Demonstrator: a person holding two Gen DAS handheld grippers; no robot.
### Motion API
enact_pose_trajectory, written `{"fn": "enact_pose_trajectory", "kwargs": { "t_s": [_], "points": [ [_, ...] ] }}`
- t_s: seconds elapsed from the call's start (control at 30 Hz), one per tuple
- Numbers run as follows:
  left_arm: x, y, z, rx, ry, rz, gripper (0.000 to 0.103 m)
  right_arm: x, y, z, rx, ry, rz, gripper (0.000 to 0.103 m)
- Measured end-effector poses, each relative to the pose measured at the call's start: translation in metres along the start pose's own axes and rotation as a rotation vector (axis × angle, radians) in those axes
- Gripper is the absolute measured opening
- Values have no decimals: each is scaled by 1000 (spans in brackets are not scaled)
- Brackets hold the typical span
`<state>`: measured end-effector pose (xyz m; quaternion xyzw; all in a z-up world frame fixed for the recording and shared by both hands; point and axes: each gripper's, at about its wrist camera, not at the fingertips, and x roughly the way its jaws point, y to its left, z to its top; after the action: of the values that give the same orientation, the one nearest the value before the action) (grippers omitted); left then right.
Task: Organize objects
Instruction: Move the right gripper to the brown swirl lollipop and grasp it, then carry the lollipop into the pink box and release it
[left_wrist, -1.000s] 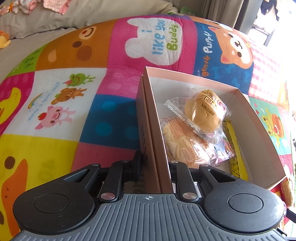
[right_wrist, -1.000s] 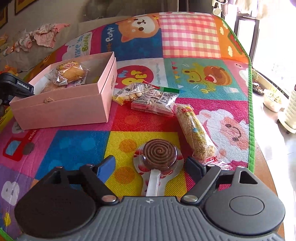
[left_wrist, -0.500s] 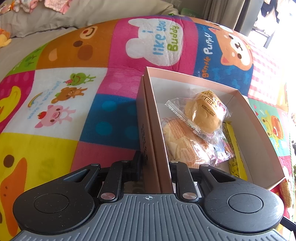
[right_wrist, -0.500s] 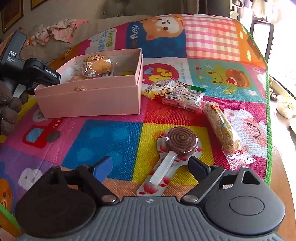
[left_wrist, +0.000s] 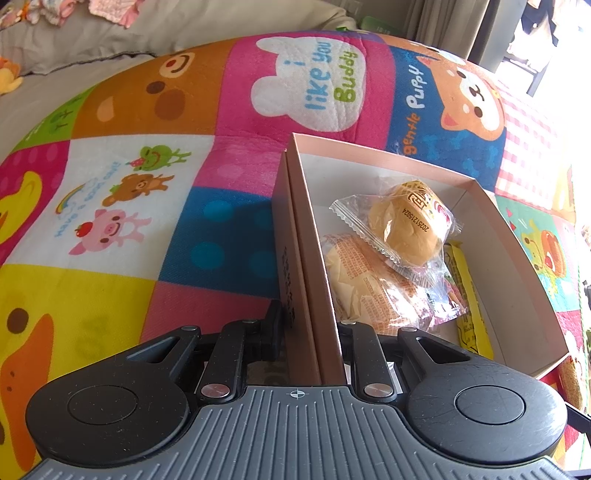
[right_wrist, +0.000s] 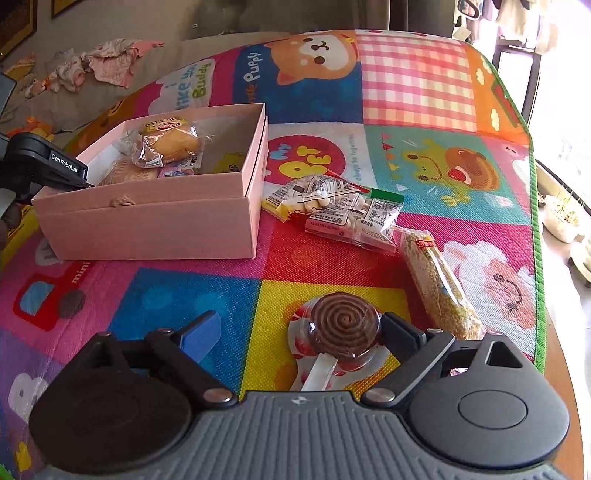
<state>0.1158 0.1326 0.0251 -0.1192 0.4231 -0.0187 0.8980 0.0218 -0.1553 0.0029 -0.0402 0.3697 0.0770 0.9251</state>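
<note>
A pink open box lies on the colourful play mat. It holds two wrapped buns and a yellow packet. My left gripper is shut on the box's near wall, one finger outside and one inside; it also shows in the right wrist view. My right gripper is open around a brown spiral lollipop lying on the mat; the right finger touches or nearly touches it and the blue-padded left finger stands well apart.
Clear snack packets and a long grain bar lie on the mat right of the box. The mat's green edge and the table's rim run along the right. Clothes lie on a grey sofa behind.
My right gripper has moved forward and left so the lollipop sits further between its fingers, by the right one. My left gripper and the box have not moved.
</note>
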Motion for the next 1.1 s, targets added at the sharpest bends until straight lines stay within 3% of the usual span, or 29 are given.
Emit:
{"fn": "enact_pose_trajectory", "kwargs": {
  "t_s": [0.17, 0.27, 0.5, 0.6, 0.63, 1.1],
  "points": [
    [0, 0, 0, 0, -1, 0, 21, 3, 0, 2, 4, -9, 5, 91],
    [0, 0, 1, -1, 0, 0, 21, 0, 1, 0, -6, -20, 12, 85],
    [0, 0, 1, -2, 0, 0, 21, -9, 19, -1, -63, -37, 29, 50],
    [0, 0, 1, -2, 0, -2, 21, -10, 23, -2, -76, -41, 14, 49],
    [-1, 0, 1, -1, 0, -2, 21, -11, 21, -1, -69, -38, 12, 44],
    [1, 1, 3, 19, 14, -10, 22, -55, -5, -5, 66, 69, 137, 44]
  ]
}}
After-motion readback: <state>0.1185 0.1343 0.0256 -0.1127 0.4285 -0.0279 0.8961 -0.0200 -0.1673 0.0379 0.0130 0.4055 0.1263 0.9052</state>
